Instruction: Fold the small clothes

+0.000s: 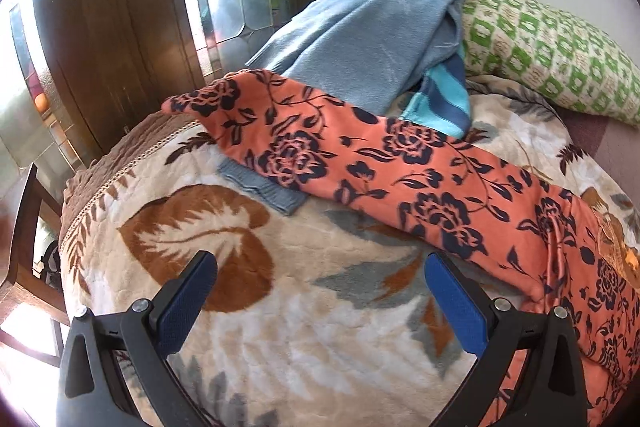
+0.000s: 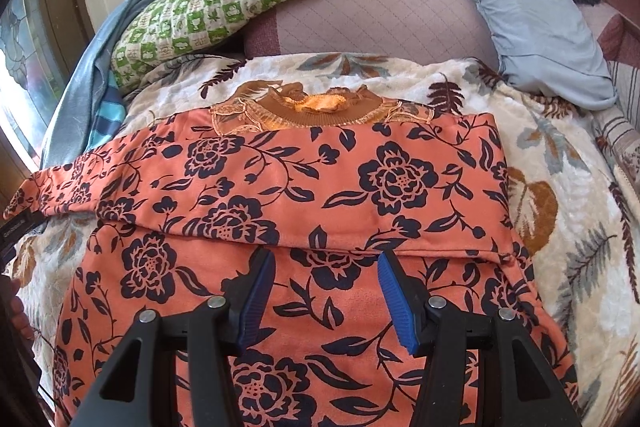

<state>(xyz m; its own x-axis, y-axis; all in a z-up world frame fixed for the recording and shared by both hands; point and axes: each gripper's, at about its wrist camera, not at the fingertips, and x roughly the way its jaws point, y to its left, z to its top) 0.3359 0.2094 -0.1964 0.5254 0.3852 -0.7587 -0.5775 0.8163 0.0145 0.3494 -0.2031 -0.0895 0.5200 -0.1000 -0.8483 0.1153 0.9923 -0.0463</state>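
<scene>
An orange fleece top with a dark navy flower print lies spread on a bed covered by a cream plush blanket with brown and grey leaf patterns. In the right wrist view it fills the centre and lower frame, its brown ribbed collar toward the top and one sleeve folded across the body, the other sleeve running out to the left edge. The right gripper hangs over the top's lower body at bottom centre, its blue fingers spread with nothing between them. In the left wrist view the left gripper sits at bottom centre over bare blanket, fingers spread wide and empty; the outstretched sleeve crosses the frame above it. A light blue fleece garment and a green-and-white checked pillow lie at upper right.
</scene>
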